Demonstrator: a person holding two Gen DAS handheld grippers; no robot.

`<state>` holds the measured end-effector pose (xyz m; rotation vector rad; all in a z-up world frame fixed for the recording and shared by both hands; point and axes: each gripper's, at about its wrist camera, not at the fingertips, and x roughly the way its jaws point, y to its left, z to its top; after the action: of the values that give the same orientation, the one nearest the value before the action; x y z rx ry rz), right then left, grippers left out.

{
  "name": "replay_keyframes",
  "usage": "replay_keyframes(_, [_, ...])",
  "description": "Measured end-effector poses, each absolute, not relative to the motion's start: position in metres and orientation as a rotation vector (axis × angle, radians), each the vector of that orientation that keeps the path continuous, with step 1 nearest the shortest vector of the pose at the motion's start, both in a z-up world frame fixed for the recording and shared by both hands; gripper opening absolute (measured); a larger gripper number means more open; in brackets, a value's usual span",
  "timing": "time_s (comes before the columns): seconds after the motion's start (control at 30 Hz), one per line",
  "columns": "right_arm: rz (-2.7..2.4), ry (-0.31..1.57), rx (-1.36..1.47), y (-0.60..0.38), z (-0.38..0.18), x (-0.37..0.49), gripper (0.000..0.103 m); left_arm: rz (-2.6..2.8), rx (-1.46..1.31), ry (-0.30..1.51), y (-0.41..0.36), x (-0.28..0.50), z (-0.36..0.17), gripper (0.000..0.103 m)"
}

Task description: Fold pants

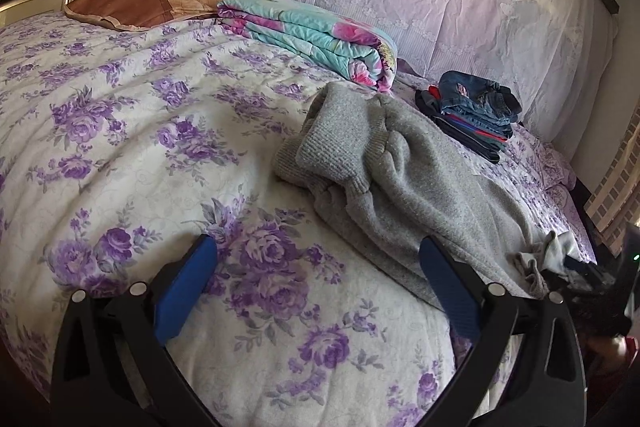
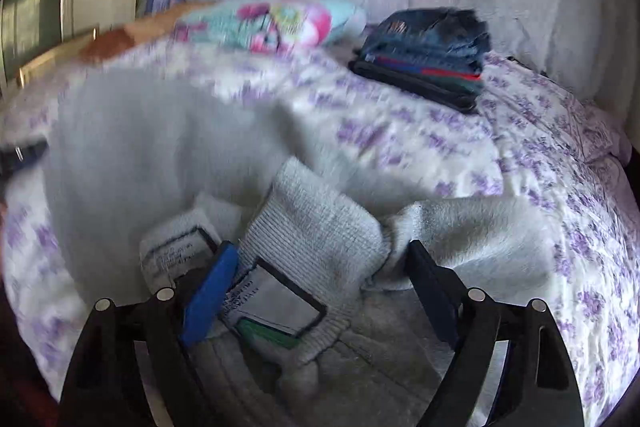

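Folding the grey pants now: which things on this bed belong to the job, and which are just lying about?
Job:
grey pants
left gripper, open over the bedspread
right gripper, open at the waistband

Lying about:
folded clothes stack
floral quilt
brown pillow
bedspread

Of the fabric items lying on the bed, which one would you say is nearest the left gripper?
The grey knit pants: they sprawl unfolded right beside the left gripper, while the floral quilt and the stack of folded clothes sit farther back toward the headboard.
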<state>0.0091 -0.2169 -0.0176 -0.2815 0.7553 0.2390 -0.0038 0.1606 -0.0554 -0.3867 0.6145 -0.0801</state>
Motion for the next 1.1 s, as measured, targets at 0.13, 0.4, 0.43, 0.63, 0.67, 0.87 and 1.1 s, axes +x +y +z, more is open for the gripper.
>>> replay_keyframes(0.13, [0.273, 0.711, -0.173, -0.236, 0.009, 0.004, 0.087, -0.073, -0.408, 0.628, 0.163, 0.001, -0.055, 0.098])
replay_keyframes(0.4, [0.259, 0.779, -0.269, -0.231, -0.014, 0.006, 0.090, -0.063, -0.392, 0.650, 0.161, 0.005, -0.057, 0.098])
replay_keyframes(0.43, [0.252, 0.760, -0.260, -0.231, -0.017, 0.005, 0.090, -0.066, -0.391, 0.646, 0.161, 0.004, -0.057, 0.098])
replay_keyframes(0.63, [0.216, 0.632, -0.199, -0.262, 0.029, -0.020, 0.092, -0.057, -0.384, 0.652, 0.160, 0.003, -0.057, 0.098])
replay_keyframes(0.67, [0.190, 0.631, -0.212, -0.269, 0.028, -0.021, 0.094, -0.056, -0.386, 0.652, 0.160, 0.003, -0.057, 0.098])
replay_keyframes(0.87, [0.177, 0.750, -0.159, -0.291, -0.013, -0.006, 0.097, -0.040, -0.370, 0.673, 0.157, 0.007, -0.057, 0.098])
replay_keyframes(1.1, [0.079, 0.683, -0.209, -0.304, 0.005, -0.027, 0.097, -0.037, -0.370, 0.673, 0.157, 0.007, -0.056, 0.098])
